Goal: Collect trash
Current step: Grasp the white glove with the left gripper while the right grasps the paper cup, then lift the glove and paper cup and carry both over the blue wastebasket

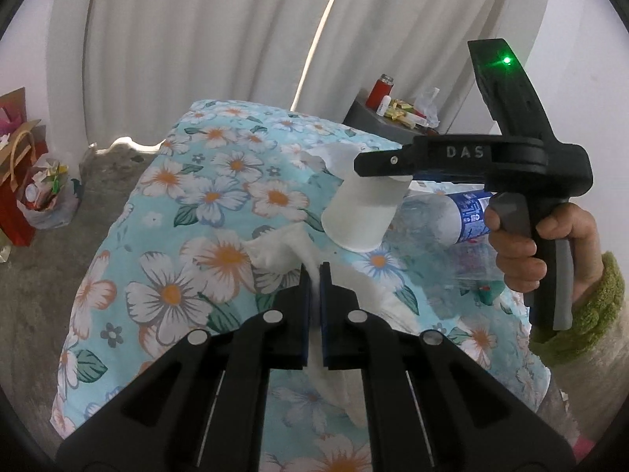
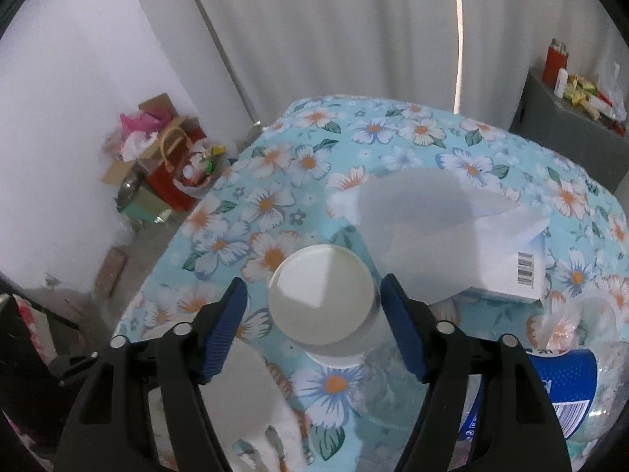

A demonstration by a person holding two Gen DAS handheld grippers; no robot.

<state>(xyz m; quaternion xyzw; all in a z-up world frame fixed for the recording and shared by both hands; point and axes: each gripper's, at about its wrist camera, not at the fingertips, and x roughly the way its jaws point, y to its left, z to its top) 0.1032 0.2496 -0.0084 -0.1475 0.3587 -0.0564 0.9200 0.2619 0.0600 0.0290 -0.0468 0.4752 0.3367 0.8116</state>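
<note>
A white paper cup [image 1: 359,212] stands on the floral tablecloth [image 1: 188,204]; in the right wrist view it [image 2: 320,295] sits between the spread fingers. My right gripper [image 2: 314,314] is open around the cup, above it, and it also shows in the left wrist view [image 1: 387,163]. My left gripper [image 1: 313,279] is shut on a crumpled white tissue [image 1: 275,253] that trails across the cloth. A crushed clear plastic bottle with a blue label [image 1: 464,216] lies right of the cup [image 2: 566,385]. A white tissue pack [image 2: 452,236] lies behind the cup.
A grey side table [image 2: 558,126] with a red flask [image 2: 554,59] and snack wrappers stands back right. Gift bags and a bag of scraps [image 1: 43,192] sit on the floor at left. White curtains [image 1: 204,31] hang behind.
</note>
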